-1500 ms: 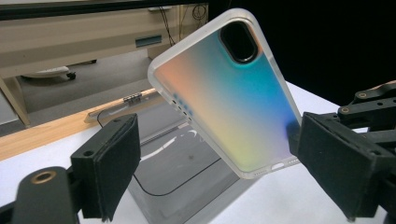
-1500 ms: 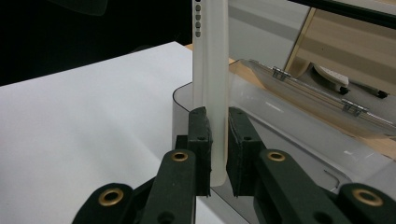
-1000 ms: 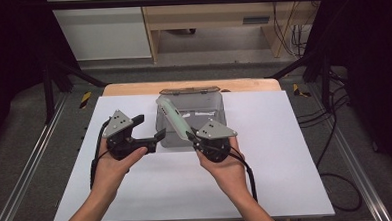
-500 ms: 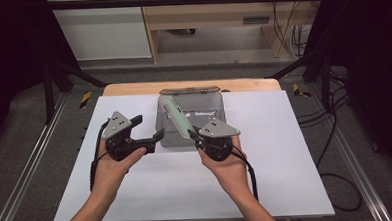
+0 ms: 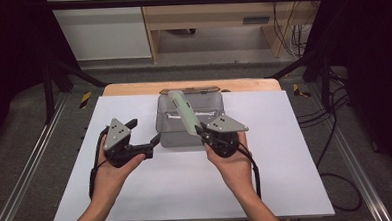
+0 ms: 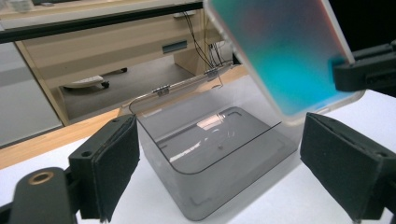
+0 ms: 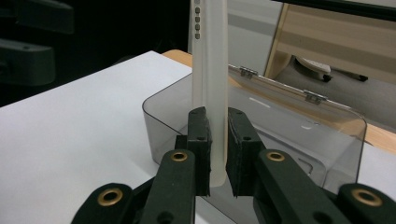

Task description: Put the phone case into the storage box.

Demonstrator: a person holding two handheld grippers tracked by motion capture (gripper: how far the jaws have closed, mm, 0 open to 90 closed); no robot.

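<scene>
Risk: your right gripper point(image 5: 201, 132) fingers pinch only the phone point(image 5: 183, 111) end; it could slip past the box point(image 5: 171, 136), left gripper point(image 5: 154, 141) fingers spread

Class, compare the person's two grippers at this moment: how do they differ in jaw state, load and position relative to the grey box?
The left gripper has its jaws spread wide and holds nothing; the right gripper has its jaws clamped on a pale phone case. The left gripper sits just left of the smoky grey box, while the right gripper holds the case tilted over the box's open top. Both are black, hand-held and carry a grey three-cornered plate.
</scene>
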